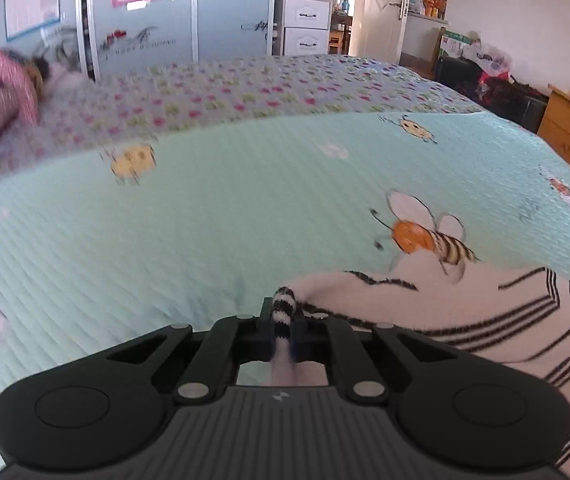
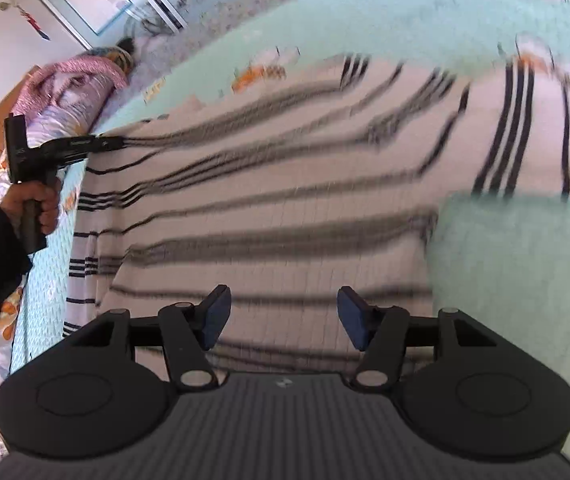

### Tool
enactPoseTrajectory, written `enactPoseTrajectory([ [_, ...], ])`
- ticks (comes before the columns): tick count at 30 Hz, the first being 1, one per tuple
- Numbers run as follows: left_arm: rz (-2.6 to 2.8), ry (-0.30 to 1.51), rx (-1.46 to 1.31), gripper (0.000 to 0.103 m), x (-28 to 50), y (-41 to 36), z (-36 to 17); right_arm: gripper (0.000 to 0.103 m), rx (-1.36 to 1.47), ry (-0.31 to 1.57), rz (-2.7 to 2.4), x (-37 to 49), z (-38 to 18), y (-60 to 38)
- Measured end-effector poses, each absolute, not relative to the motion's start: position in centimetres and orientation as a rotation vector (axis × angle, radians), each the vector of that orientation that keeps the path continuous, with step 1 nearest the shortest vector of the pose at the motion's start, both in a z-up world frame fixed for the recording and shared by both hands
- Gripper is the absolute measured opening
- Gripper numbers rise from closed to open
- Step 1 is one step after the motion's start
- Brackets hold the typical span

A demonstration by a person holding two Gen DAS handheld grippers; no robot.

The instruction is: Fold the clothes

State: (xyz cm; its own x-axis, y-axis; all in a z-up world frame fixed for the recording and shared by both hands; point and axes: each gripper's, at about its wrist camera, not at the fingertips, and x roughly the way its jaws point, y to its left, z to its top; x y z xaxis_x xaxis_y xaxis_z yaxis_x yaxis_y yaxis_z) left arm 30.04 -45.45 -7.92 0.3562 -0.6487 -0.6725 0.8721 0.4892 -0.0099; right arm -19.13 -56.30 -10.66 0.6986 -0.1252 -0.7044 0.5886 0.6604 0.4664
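A white garment with thin black stripes (image 2: 285, 200) lies spread on a mint-green bedspread (image 1: 205, 220). My left gripper (image 1: 283, 320) is shut on a bunched edge of the striped garment (image 1: 485, 320), which trails off to its right. In the right wrist view the left gripper (image 2: 101, 144) pinches the garment's far left corner and pulls the cloth taut. My right gripper (image 2: 283, 316) is open and empty, hovering just above the near part of the garment, its blue pads (image 2: 217, 316) wide apart.
A pink and purple bundle of bedding (image 2: 73, 84) lies at the head of the bed. A flowered blanket (image 1: 245, 88) covers the far half. A wooden dresser (image 1: 569, 136) stands at the right. Wardrobe doors (image 1: 145, 20) stand behind the bed.
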Motion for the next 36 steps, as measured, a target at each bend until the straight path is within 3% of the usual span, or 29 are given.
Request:
enactPoseTrajectory([
  [2,-0.988,0.632,0.430,0.006,30.7,-45.9,-7.4,0.061,0.678,0.634,-0.440,-18.2,-9.2,-57.7],
  [4,-0.974,0.721,0.448,0.008,31.6,-46.1,-9.9,0.061,0.600,0.575,-0.429,-16.8,-8.1,-59.4],
  [6,-0.969,0.773,0.474,0.011,31.9,-46.0,-12.3,0.071,0.521,0.519,-0.420,-14.8,-7.5,-62.3],
  [10,-0.986,0.791,0.458,0.017,31.3,-45.0,-15.3,0.073,0.520,0.548,-0.334,-9.4,-9.5,-70.0],
  [15,-0.977,0.834,0.372,0.053,33.2,-44.7,-15.8,0.073,0.542,0.633,-0.268,-4.2,-13.6,-76.4],
  [21,-0.995,0.824,0.338,0.064,32.6,-44.8,-16.4,0.074,0.564,0.619,-0.177,-1.3,-16.4,-77.3],
  [23,-1.010,0.803,0.347,0.060,32.1,-44.8,-16.5,0.070,0.512,0.647,-0.160,-0.1,-16.4,-76.7],
  [24,-1.028,0.798,0.350,0.046,31.9,-44.8,-16.5,0.061,0.481,0.660,-0.151,0.3,-16.3,-76.2],
  [25,-1.047,0.793,0.352,0.038,31.7,-44.9,-16.5,0.026,0.457,0.680,-0.138,0.6,-16.2,-75.6],
  [26,-1.057,0.793,0.342,0.026,31.5,-45.0,-16.5,0.014,0.449,0.699,-0.143,0.8,-16.3,-75.3],
  [27,-1.057,0.787,0.338,0.017,31.2,-45.0,-16.4,0.013,0.445,0.710,-0.147,1.0,-16.4,-75.1],
  [30,-1.043,0.735,0.375,0.009,30.3,-45.4,-16.1,0.009,0.456,0.701,-0.173,0.9,-16.1,-75.1],
  [36,-1.020,0.624,0.334,0.006,32.9,-46.9,-11.5,0.007,0.409,0.592,-0.290,1.3,-12.4,-77.2],
])
